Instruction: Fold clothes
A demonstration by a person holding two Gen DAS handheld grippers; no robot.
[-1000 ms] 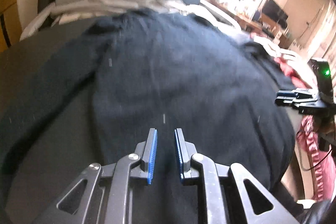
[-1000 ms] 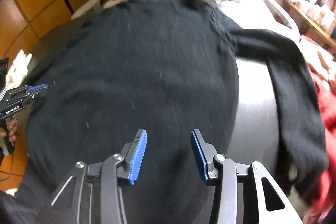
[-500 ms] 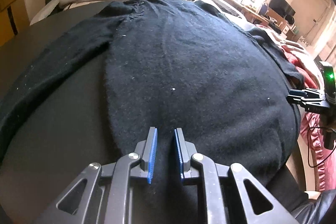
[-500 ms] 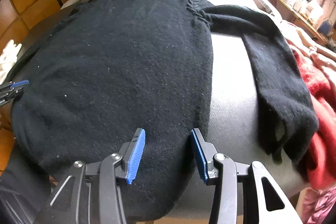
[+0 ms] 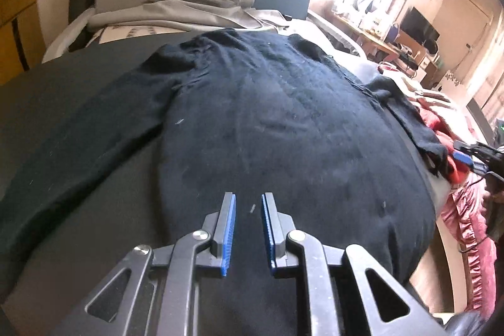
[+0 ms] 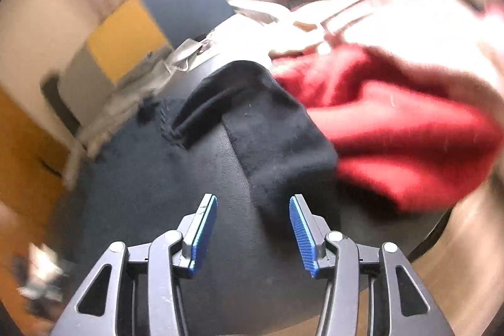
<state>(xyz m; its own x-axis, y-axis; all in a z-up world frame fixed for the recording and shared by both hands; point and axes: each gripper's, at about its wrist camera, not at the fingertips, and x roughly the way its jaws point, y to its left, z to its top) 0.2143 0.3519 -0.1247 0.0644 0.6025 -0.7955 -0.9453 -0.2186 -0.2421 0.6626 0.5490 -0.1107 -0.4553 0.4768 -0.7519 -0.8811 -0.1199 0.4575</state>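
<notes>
The black sweater (image 5: pixel 283 131) lies flat on the dark counter (image 5: pixel 47 90), both sleeves spread out, so no fold is made yet. The left claw (image 5: pixel 247 229) is a bit open and holds nothing. The right claw (image 6: pixel 253 229) is opening over the right sleeve (image 6: pixel 277 140), touching nothing.

Rt wrist view is motion-smeared for me: red knit garment (image 6: pixel 393 128) w/ soft edges; black knit sweater's (image 5: pixel 283 131) hem cut off below, left view.

No text, label, brand or number can be read in either view. The right wrist view is blurred throughout.
</notes>
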